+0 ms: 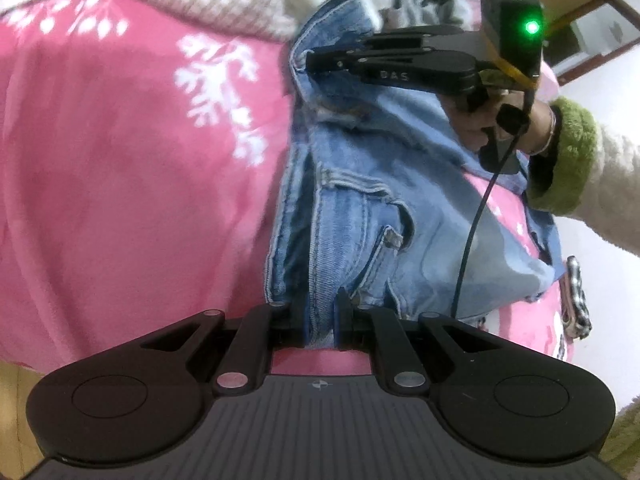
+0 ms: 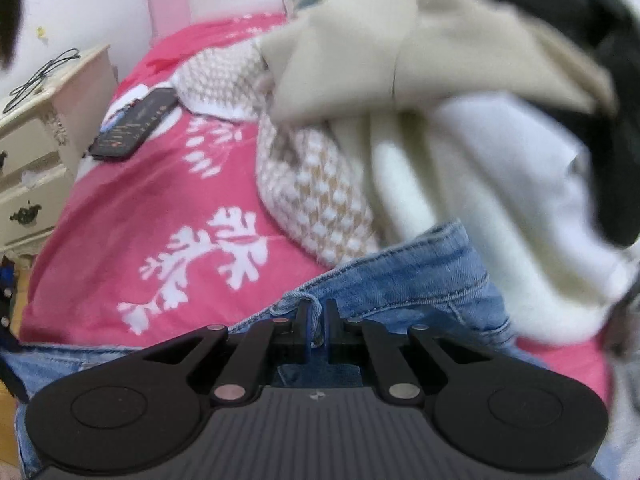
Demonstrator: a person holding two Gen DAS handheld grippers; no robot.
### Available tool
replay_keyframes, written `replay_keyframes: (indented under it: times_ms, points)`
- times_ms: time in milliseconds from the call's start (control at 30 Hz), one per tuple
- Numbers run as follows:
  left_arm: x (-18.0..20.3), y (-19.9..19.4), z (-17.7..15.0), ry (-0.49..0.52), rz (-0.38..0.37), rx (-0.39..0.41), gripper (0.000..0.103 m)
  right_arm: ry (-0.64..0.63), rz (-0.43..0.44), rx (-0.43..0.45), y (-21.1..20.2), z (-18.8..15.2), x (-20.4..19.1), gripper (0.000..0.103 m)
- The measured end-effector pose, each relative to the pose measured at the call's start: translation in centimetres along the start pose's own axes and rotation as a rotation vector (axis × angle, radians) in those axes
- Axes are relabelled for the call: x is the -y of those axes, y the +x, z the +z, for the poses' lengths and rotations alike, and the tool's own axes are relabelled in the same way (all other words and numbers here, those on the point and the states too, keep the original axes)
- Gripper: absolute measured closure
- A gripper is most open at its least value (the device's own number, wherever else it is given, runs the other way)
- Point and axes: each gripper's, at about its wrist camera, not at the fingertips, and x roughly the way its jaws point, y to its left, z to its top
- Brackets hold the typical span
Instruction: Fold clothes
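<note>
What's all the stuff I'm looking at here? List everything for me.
jeans: one pair, light blue denim, lying on the bedspread, pinched at two edges
bedspread: one, pink with white leaf prints, under everything
knit sweater: one, beige and white pattern, in the pile behind the jeans
cream garment: one, off-white, in the same pile
tan garment: one, beige, on top of the pile
dark garment: one, black, at the pile's right
phone: one, black, on the bedspread near the nightstand
nightstand: one, cream, beside the bed, a cable on top
left tongs: shut on denim
right tongs: shut on denim
hand: one, green cuff, holding the right tongs
</note>
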Motion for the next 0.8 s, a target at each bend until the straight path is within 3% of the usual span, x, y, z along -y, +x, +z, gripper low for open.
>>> replay_keyframes:
  times_ms: [200, 267, 300, 333, 400, 500, 633, 800]
  points:
    - [-1.6, 0.7, 0.7, -0.116, -0.04, -0.049, 0.089, 0.054, 0.001, -0.017, 0.1, 0.0, 0.3, 0.092]
    - [-1.2, 0.6, 0.8, -0.116, -0.029, -0.06, 0.089, 0.096, 0.016, -0.034, -1.0, 0.0, 0.8, 0.075]
    - [-0.9, 0.5, 0.9, -0.112, -0.019, -0.064, 0.089, 0.129, 0.027, -0.028, -1.7, -0.2, 1.2, 0.056]
    - [-0.6, 0.4, 0.9, -0.109, -0.01, -0.069, 0.088, 0.163, 0.04, -0.014, -2.6, -0.4, 1.6, 0.049]
    - [-0.4, 0.3, 0.9, -0.125, 0.004, -0.075, 0.087, 0.23, 0.054, 0.012, -4.6, -1.0, 2.3, 0.043]
    - [-0.7, 0.2, 0.9, -0.148, 0.017, -0.084, 0.086, 0.327, 0.062, 0.054, -8.0, -2.1, 3.4, 0.043]
    - [-1.1, -0.8, 1.4, -0.216, 0.04, -0.079, 0.074, 0.523, 0.03, 0.135, -15.7, -5.2, 5.5, 0.041]
    - [-2.3, -2.8, 2.3, -0.339, 0.063, -0.02, 0.07, 0.861, -0.065, 0.168, -26.8, -14.4, 6.6, 0.039]
